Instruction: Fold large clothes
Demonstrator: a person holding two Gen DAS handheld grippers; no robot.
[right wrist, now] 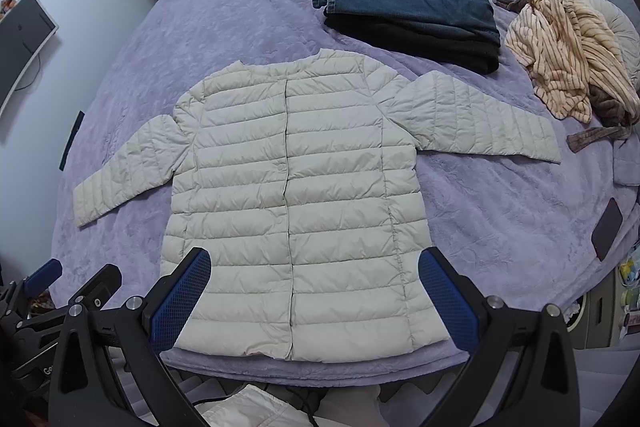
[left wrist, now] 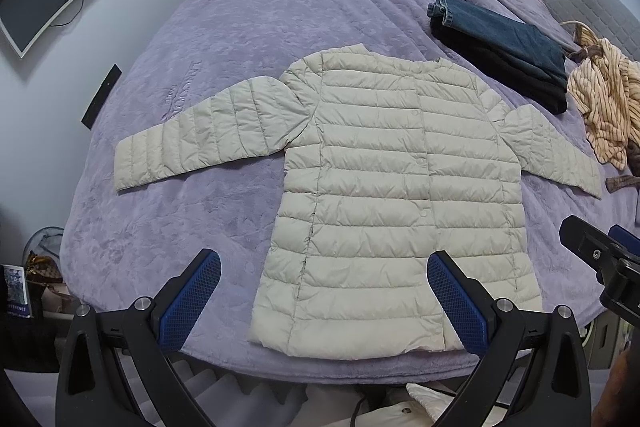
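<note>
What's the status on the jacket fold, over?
Left gripper open, right gripper open, both empty above the hem. Puffer jacket flat on the bed, sleeves out, unfolded. Folded jeans and striped garment lie apart.

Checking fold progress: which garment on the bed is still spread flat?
The cream puffer jacket, sleeves out; the jeans are folded, the striped garment is crumpled.

So the jacket point(left wrist: 384, 187) is a cream quilted puffer, snapped shut, lying flat and face up on the purple bed point(left wrist: 240, 27), both sleeves spread out sideways, hem at the near edge.
</note>
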